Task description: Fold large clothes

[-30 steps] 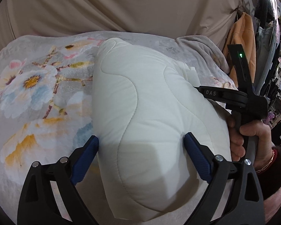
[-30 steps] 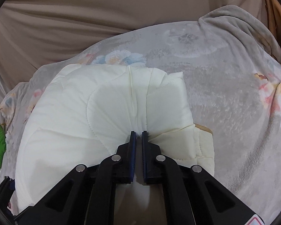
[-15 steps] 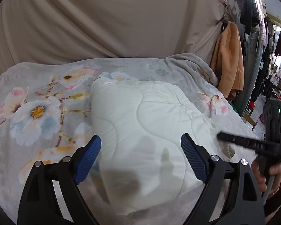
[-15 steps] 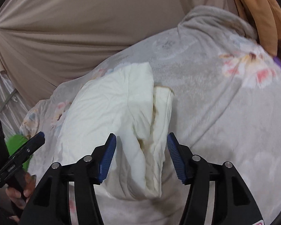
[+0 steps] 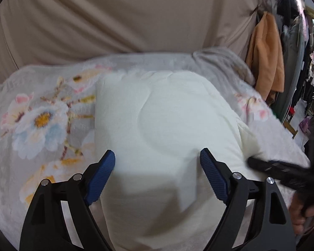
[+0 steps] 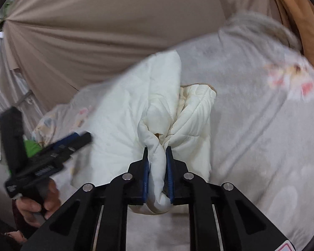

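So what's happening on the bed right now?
A person is folding a white quilted garment on a floral blanket. The right gripper is closing on a bunched edge of it, fabric squeezed between its pads. The left gripper stands wide, easing narrower, over the bundle's near end, gripping nothing.

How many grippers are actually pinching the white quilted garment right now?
1. The right gripper is closing on a bunched fold of the white quilted garment. The left gripper hovers open over it, pads clear of the fabric.
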